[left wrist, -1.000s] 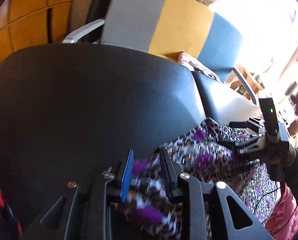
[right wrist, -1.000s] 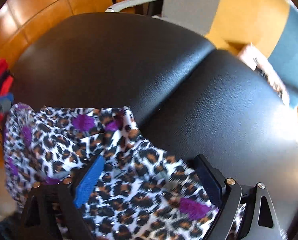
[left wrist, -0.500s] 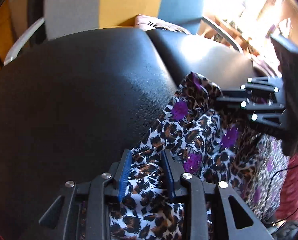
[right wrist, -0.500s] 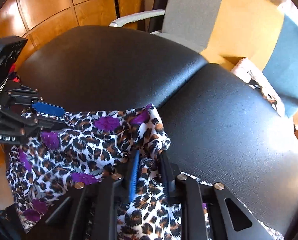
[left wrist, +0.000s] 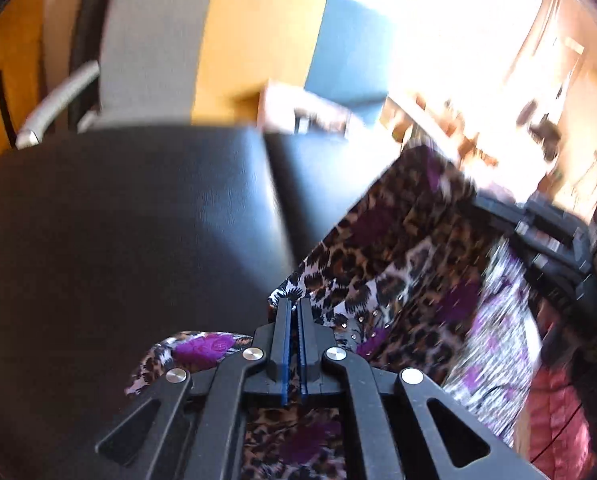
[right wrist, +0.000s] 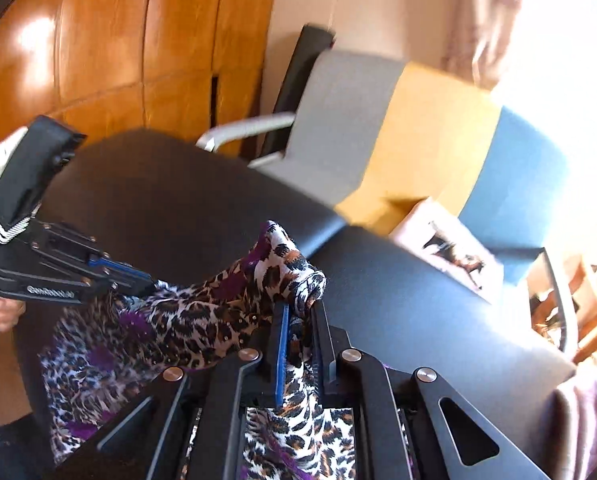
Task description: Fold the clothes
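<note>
Overhead, both tools (left, right) clenched on leopard-print garment; behind, striped chair.

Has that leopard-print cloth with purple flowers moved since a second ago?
Yes. The leopard-print cloth has been lifted off the black padded seat, bunched up in both tongs.

Black padded surface, grey-yellow-blue chair, wooden wall panels, patterned cushion

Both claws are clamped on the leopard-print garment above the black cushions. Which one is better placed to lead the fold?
Probably the right claw: its jaws, closing, pinch a bunched corner of the garment held clear above the black cushions. The left claw grips a thin edge lower down.
</note>
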`<state>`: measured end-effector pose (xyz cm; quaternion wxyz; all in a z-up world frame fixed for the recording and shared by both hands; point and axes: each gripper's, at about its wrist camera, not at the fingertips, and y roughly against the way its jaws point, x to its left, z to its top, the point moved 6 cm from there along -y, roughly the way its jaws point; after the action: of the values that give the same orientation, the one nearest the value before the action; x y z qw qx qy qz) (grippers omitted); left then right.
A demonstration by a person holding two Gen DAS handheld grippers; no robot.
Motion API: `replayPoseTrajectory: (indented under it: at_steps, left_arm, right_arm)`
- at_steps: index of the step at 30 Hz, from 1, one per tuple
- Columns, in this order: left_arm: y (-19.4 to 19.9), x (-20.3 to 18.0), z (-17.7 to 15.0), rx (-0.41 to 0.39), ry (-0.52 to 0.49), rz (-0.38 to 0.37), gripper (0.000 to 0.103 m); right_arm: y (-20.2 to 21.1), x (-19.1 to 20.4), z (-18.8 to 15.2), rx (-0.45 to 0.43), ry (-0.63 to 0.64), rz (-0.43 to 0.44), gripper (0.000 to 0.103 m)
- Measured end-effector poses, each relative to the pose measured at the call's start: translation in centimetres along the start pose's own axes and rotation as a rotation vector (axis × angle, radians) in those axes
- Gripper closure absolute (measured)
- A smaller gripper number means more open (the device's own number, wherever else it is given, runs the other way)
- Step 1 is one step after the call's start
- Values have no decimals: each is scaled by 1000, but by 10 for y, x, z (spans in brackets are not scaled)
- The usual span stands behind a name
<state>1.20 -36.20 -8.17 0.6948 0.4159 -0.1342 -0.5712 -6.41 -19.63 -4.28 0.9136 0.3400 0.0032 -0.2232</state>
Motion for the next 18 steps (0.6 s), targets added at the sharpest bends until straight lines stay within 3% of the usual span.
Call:
replayPoseTrajectory:
  at_steps: [7,10,13,15,18]
  left_arm:
    - [76,-45,78,-312,-35,-2,102]
    - [91,-69,124,-400,-64,8,102]
    - [77,-78,158,-384,-63,48,101]
    - [64,-71,169,-354,-35,91,101]
    - [39,-21,147,-256,61,126,98]
  right_arm:
    - [49,-20,44,-178,-97,-136,94]
    - [64,-41,67,-234,-129,-200,95]
    - [60,-72,90,-247,-161,-291,97]
    - [42,-104,96,-195,-193,-376,97]
    - [12,-148,82,-79,-272,-465,91]
